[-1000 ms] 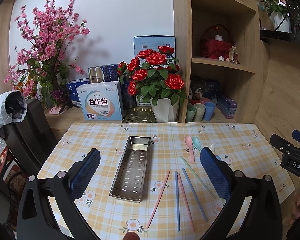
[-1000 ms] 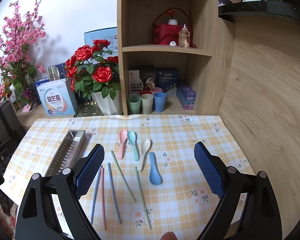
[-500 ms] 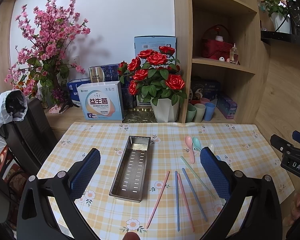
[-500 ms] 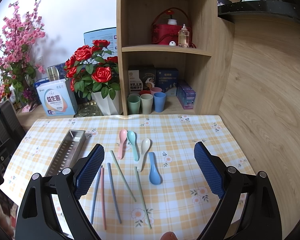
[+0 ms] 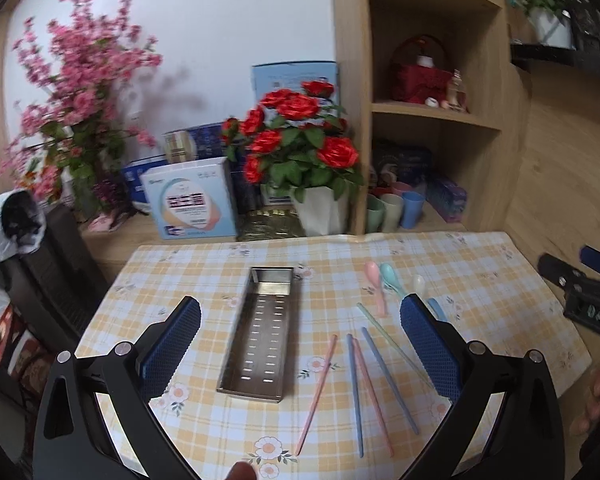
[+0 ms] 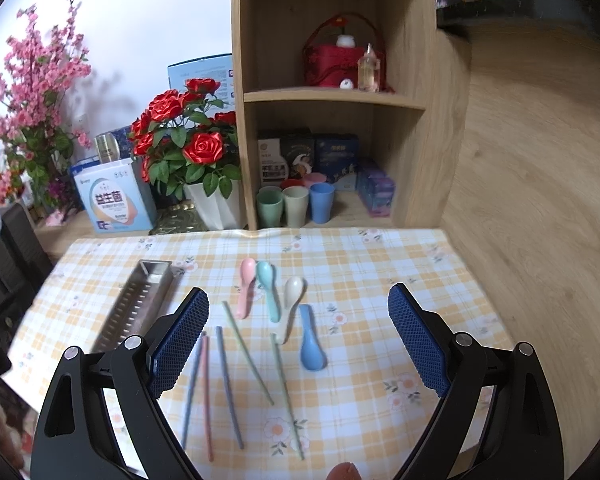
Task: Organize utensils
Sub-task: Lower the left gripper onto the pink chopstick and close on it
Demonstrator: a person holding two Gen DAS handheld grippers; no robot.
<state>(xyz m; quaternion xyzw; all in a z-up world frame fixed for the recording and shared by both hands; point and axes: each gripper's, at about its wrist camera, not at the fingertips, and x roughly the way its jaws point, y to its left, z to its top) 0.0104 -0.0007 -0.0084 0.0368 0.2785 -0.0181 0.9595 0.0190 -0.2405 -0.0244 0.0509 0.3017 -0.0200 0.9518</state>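
1. Scattered loose on the checked cloth of the bench point(image 6: 380, 264): four spoons and several chopsticks, none held.
2. Pink spoon point(image 6: 245, 288) and teal spoon point(image 6: 269, 289) side by side, bowls toward the shelf; cream spoon point(image 6: 291, 304) just right of them, slanted; blue spoon point(image 6: 310, 339) nearest the camera, bowl toward the viewer.
3. Chopsticks fanned out in front of the spoons: a green one point(image 6: 247, 352) and another green one point(image 6: 287, 394) slanting, a blue one point(image 6: 229, 386), a pink one point(image 6: 206, 396) close beside a further blue one point(image 6: 191, 394).
4. One more pink chopstick point(image 5: 317, 388) lying apart, just right of the tray.
5. Perforated steel tray point(image 5: 262, 332) left of all the utensils, lengthwise toward the shelf, nothing inside.
6. Left gripper point(image 5: 300, 344) above the near end of the tray, fingers point(image 5: 172, 344) spread wide, gripping nothing.
7. Right gripper point(image 6: 298, 344) above the chopsticks and spoons, fingers point(image 6: 418, 344) likewise spread wide, gripping nothing.
8. Behind the bench: red roses in a white pot point(image 6: 216, 204), three cups point(image 6: 296, 205) on the lowest shelf, a white and blue box point(image 6: 114, 204), pink blossom branches point(image 6: 36, 80).
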